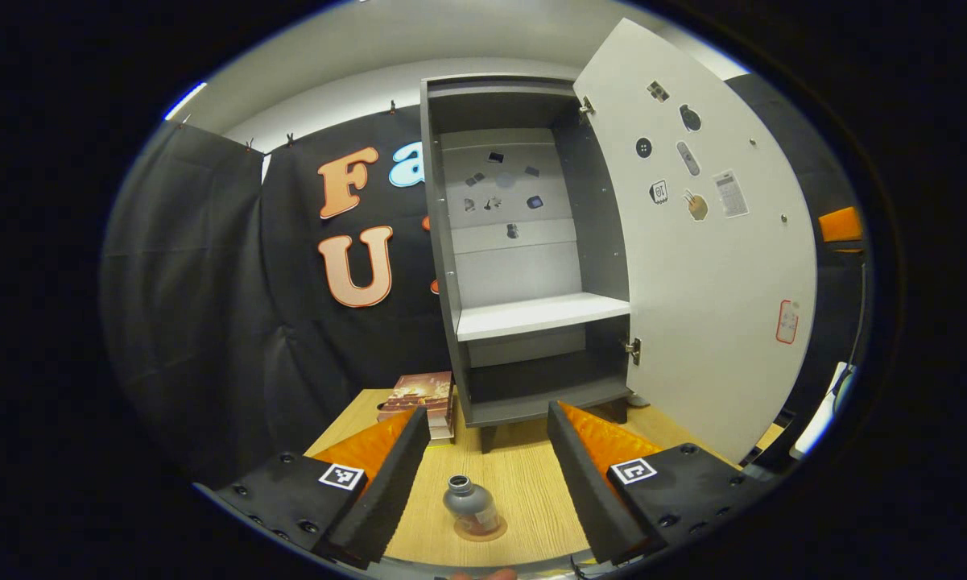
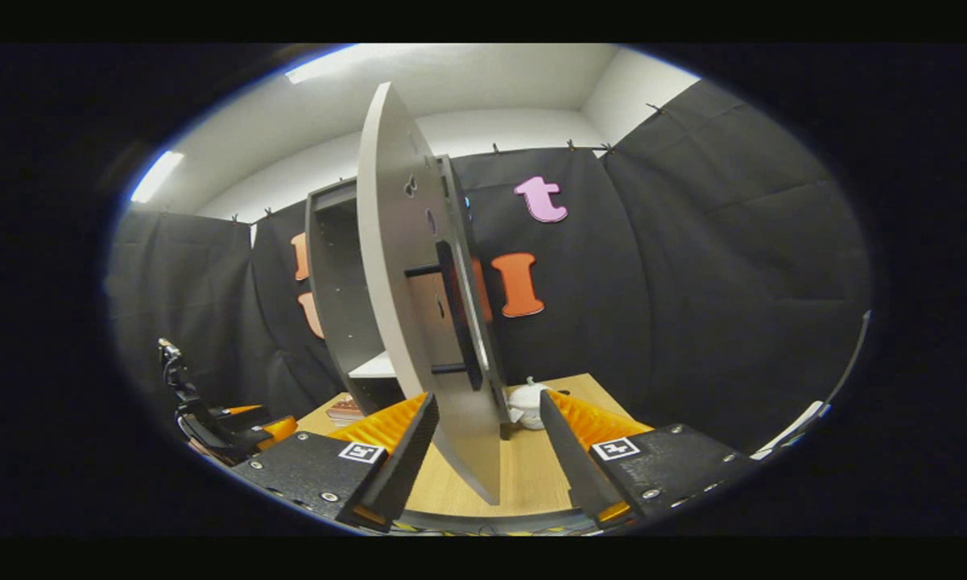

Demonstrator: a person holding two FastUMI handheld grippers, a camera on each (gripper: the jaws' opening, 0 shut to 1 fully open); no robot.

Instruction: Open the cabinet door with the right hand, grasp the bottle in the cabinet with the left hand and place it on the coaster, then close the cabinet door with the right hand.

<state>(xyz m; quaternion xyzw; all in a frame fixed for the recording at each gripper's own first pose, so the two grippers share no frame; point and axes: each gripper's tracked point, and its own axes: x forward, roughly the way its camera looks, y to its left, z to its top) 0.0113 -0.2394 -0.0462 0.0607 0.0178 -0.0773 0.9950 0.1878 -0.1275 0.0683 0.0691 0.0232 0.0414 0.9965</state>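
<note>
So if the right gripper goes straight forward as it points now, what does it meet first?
Most likely the open cabinet door: its edge stands between the open fingers of the right gripper, apparently very close, though depth is unclear.

A wooden table point(image 1: 531, 475) carries everything in view, and the places below are told from it. On its far left part lies a book point(image 1: 423, 396) with a warm-toned picture on the cover, flat on the wood; the right gripper view shows that book point(image 2: 345, 409) too, at the table's far edge. On the far right part of the table stands a small white teapot point(image 2: 526, 403) with a knob on its lid. Off the table's right side an orange chair back point(image 1: 841, 225) stands against the dark cloth.
</note>
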